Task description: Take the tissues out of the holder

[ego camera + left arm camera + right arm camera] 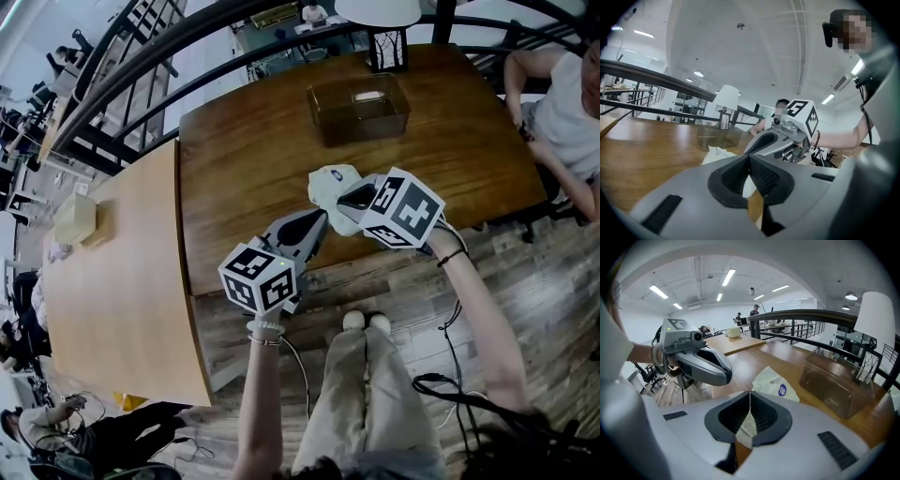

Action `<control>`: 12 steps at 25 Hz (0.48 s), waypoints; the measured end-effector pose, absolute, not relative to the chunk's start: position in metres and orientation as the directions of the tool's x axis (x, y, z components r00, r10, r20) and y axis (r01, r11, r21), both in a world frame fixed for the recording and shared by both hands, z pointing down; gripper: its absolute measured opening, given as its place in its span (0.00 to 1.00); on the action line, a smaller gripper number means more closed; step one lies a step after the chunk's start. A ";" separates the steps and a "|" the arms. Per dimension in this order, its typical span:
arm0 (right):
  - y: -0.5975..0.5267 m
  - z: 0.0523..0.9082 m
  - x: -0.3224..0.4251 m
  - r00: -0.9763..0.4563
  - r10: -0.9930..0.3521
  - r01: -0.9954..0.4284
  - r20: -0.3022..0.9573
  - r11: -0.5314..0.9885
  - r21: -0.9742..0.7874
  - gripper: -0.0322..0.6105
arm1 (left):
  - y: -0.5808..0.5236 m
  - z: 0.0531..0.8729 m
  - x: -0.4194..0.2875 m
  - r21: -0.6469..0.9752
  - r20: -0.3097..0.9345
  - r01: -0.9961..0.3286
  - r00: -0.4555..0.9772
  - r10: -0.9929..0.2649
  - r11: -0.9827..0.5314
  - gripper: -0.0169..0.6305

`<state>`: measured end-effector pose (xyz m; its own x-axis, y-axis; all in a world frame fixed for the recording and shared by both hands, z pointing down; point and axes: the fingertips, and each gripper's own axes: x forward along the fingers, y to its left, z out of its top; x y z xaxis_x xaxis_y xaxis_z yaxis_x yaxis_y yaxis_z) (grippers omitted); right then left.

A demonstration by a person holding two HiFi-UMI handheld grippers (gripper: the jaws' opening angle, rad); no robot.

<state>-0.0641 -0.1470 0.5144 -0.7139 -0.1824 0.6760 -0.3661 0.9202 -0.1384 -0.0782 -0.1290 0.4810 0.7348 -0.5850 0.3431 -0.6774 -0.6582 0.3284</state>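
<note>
A white soft tissue pack (pixel 333 187) with a blue round logo hangs over the front part of the dark wood table (pixel 244 169), held between both grippers. My right gripper (pixel 349 199) is shut on a fold of its wrapper, which shows pinched between the jaws in the right gripper view (pixel 750 401). My left gripper (pixel 314 225) is shut on the pack's other edge, with white wrapper between its jaws (pixel 749 164). The clear plastic holder (pixel 361 111) stands apart at the table's back, also seen as the clear box (pixel 836 380) to the right.
A lamp (pixel 386 37) stands behind the holder. A seated person (pixel 562 112) is at the table's right end. A light wood table (pixel 122 281) with a pale box (pixel 75 220) adjoins on the left. A black railing (pixel 187 37) runs behind.
</note>
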 end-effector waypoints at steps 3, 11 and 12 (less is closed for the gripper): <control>-0.147 0.518 -0.063 -0.704 -0.190 -0.378 0.685 0.916 -0.135 0.07 | -0.127 0.484 -0.077 0.333 0.347 -0.675 0.737 -0.580 -0.658 0.04; -0.149 0.509 -0.058 -0.695 -0.227 -0.423 0.682 0.896 -0.133 0.19 | -0.123 0.476 -0.074 0.346 0.337 -0.672 0.740 -0.582 -0.655 0.04; -0.149 0.505 -0.055 -0.700 -0.242 -0.435 0.672 0.891 -0.133 0.19 | -0.121 0.472 -0.074 0.345 0.332 -0.671 0.741 -0.583 -0.656 0.04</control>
